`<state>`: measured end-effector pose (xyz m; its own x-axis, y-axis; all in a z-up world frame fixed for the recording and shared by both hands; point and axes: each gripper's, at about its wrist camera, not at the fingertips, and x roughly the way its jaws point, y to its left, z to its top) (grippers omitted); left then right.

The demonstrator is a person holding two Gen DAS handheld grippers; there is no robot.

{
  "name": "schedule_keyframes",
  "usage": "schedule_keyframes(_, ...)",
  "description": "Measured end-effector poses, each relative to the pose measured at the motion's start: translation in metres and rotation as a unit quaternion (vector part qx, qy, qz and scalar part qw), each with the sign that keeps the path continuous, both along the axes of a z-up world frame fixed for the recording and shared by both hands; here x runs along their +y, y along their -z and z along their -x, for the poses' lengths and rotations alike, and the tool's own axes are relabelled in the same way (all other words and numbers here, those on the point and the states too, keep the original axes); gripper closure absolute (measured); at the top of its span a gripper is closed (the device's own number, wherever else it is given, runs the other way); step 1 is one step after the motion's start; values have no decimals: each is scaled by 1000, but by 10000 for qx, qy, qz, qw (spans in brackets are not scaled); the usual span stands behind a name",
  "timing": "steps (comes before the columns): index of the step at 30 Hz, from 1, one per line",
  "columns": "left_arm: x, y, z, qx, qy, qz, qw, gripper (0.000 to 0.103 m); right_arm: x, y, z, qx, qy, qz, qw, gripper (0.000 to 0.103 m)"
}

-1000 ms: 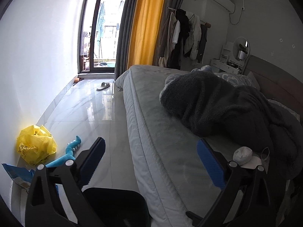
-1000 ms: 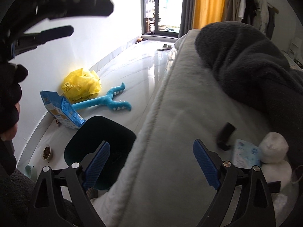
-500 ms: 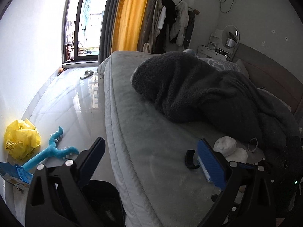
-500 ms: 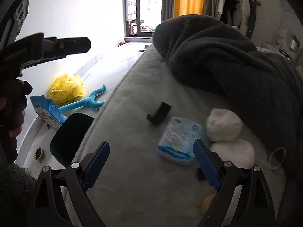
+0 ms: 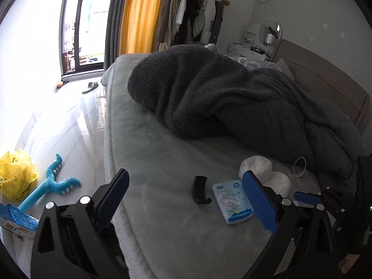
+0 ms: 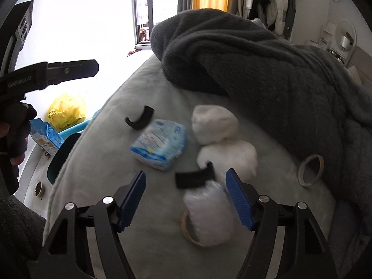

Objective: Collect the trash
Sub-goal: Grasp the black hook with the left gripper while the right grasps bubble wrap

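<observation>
Trash lies on the grey bed [image 6: 97,186]: a blue tissue pack [image 6: 160,147], two white paper wads [image 6: 214,124], a black hook clip [image 6: 139,118], a black strip [image 6: 193,179], a crumpled clear plastic wad [image 6: 209,214] over a tape ring [image 6: 188,231], and another ring [image 6: 310,169]. My right gripper [image 6: 186,197] hovers over the plastic wad with its jaws closing; the wad sits between them, the pads apart from it. My left gripper [image 5: 186,197] is open and empty above the bed edge, near the clip [image 5: 200,190] and tissue pack [image 5: 232,202].
A dark fleece blanket [image 5: 232,102] is heaped across the bed behind the trash. On the floor to the left are a dark bin [image 6: 62,155], a yellow bag [image 5: 16,174], a blue toy [image 5: 51,183], a blue packet [image 6: 45,137] and a small bowl [image 6: 37,188].
Both views swung from the floor onto the bed. The right gripper came over the trash pile and its jaws narrowed. The left gripper moved toward the clip and tissue pack.
</observation>
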<state>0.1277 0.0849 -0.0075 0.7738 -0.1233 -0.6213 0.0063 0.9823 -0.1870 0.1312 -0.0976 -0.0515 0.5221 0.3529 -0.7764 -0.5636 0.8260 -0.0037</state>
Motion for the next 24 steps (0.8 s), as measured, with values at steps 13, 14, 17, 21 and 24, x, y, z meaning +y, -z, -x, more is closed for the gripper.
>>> schedule_keyframes(13,-58,18,-9,166,809,-91,9965,15,-30,26,-14,526,159,-311,9980,57)
schedule_keyframes(14,-63,20,-10,180,858,-125,9961,15,-32,26,-14,554,156,-373,9976,59)
schedule_keyframes(17,-75,24,-11,217,1032,-162,9943,19,-35,23,-13,569,130,-501,9970,62)
schedule_keyframes(21,-93,29,-12,208,1230,-178,9920,19,-45,18,-10,573,128,-738,9955,64)
schedule_keyframes(24,-102,31,-13,208,1312,-184,9910,19,-54,14,-8,550,188,-862,9946,64)
